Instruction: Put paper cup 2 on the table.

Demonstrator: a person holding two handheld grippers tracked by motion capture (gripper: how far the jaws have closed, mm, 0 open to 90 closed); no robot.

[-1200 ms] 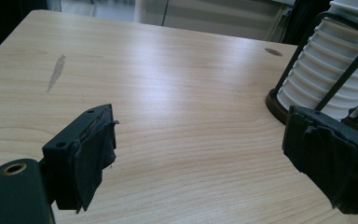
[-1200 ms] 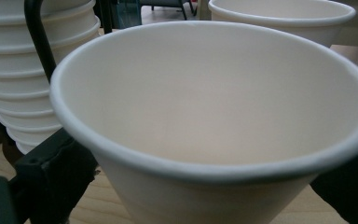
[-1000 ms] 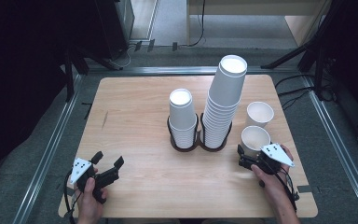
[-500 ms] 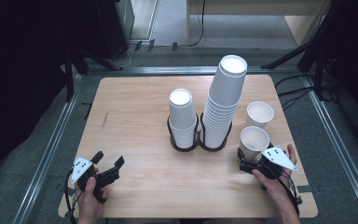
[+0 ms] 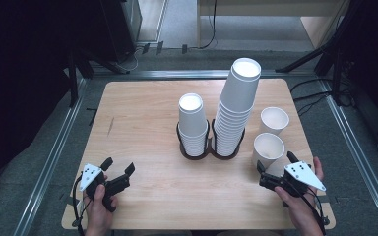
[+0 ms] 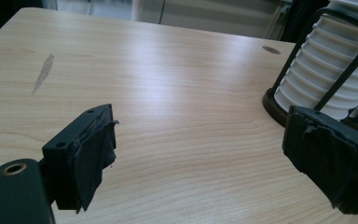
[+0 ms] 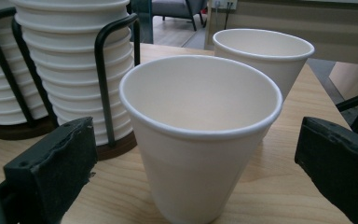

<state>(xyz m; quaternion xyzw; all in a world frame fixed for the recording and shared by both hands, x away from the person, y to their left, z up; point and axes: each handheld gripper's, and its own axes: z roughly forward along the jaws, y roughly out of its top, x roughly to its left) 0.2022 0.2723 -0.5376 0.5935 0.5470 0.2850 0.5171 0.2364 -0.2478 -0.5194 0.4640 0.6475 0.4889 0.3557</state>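
Wooden table (image 5: 142,118), seen from above. At centre, black wire cup holder (image 5: 210,147) with two bays: left bay carries short stack of inverted white paper cups (image 5: 193,123), right bay carries tall stack (image 5: 235,105), leaning slightly toward far right. Two loose paper cups upright, mouths open, to right of holder: near cup (image 5: 267,150) and far cup (image 5: 273,120), close together, apart from holder.

Right gripper (image 5: 275,163) at near right edge of table, held in right hand (image 5: 300,206), jaws spread wide, pointing at near cup. In right gripper view, near cup (image 7: 200,135) stands between the two open jaws, touching neither; far cup (image 7: 265,56) behind it; tall stack (image 7: 70,60) and holder wire at left.

Left gripper (image 5: 118,169) at near left of table, held in left hand (image 5: 98,209), jaws spread, nothing between them. In left gripper view, bare tabletop (image 6: 168,102) between jaws; short stack (image 6: 326,70) in holder at upper right; faint grey smear (image 6: 43,72) on wood at left.
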